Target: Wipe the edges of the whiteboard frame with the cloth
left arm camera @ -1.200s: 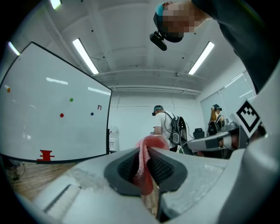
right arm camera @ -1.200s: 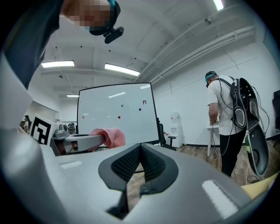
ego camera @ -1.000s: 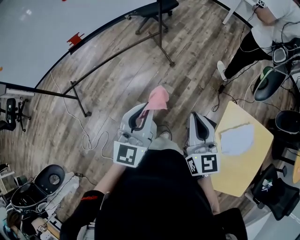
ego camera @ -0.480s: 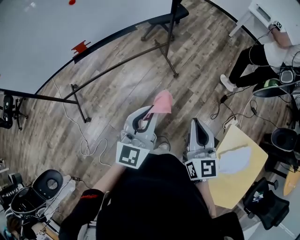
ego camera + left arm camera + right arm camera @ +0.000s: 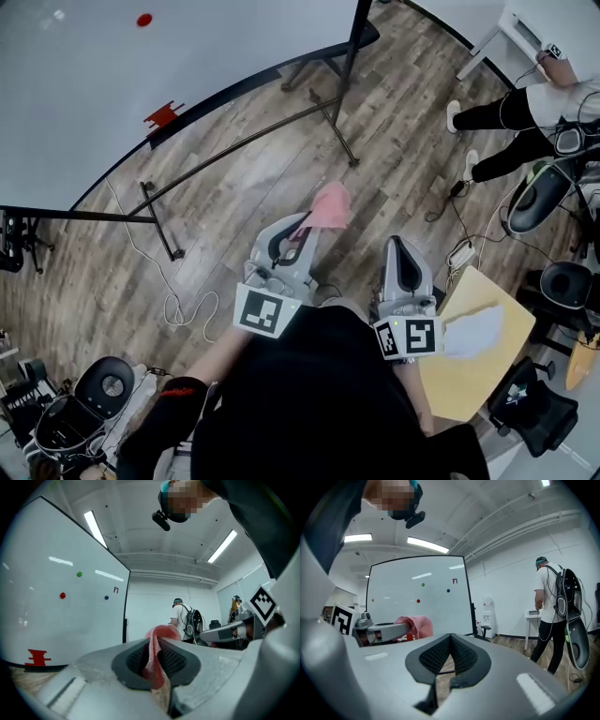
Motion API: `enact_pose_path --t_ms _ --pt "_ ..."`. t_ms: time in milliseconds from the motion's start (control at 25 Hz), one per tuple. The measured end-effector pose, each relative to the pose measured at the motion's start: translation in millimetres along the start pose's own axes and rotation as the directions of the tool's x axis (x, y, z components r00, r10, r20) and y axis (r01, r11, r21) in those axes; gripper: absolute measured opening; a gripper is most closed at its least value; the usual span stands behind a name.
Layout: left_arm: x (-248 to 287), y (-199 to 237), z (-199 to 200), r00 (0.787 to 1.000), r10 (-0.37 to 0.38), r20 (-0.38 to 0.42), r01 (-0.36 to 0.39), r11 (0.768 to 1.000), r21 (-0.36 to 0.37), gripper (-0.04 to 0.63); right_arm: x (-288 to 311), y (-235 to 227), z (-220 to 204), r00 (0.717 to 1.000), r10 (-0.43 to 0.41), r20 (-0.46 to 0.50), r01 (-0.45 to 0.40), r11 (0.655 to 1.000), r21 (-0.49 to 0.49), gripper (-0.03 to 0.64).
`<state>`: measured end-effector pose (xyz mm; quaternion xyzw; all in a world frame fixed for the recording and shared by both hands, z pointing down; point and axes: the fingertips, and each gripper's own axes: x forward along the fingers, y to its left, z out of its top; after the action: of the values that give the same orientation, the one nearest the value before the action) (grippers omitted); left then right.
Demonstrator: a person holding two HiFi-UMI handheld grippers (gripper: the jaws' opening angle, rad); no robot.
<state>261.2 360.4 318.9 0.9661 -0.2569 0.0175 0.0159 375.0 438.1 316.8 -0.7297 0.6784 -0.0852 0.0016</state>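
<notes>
Cloth (image 5: pixel 330 208) still pinched in L tongs (image 5: pixel 303 230) — whiteboard (image 5: pixel 112 94) nearer.

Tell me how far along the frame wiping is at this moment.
Done: the cloth is picked up and pinched in the left gripper. In hand: both grippers are held short of the whiteboard, and the right gripper is shut and empty. Left: all the wiping, since the cloth is not touching the frame.

The soft pink cloth (image 5: pixel 330 206) is plain. The big flat whiteboard (image 5: pixel 94 94) is white with a black frame (image 5: pixel 125 616). The grey plastic left gripper (image 5: pixel 302 230) and right gripper (image 5: pixel 396 246) wear black-and-white squares. The wooden plank floor (image 5: pixel 234 197) is streaky brown.
</notes>
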Motion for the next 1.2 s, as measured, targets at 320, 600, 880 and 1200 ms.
enact_pose_path --t_ms 320,600,880,1200 --pt "-6.0 41.3 16.3 0.998 0.016 0.060 -0.018 0.999 0.030 0.025 33.4 25.8 9.3 1.000 0.010 0.022 -0.010 1.000 -0.016 0.002" --pt "-19.1 71.6 13.1 0.996 0.077 0.050 -0.077 0.997 -0.004 0.023 58.5 40.5 15.5 0.999 0.038 0.027 -0.037 0.999 -0.033 0.002" --pt "-19.7 107.5 15.4 0.986 0.151 0.064 -0.151 0.988 -0.003 0.025 95.1 52.0 15.8 0.995 0.095 0.023 -0.094 0.995 -0.042 0.002" --pt "10.4 136.8 14.3 0.976 0.210 0.059 -0.212 0.977 0.026 0.023 146.1 43.4 18.3 0.986 0.167 0.022 -0.167 0.985 -0.034 0.002"
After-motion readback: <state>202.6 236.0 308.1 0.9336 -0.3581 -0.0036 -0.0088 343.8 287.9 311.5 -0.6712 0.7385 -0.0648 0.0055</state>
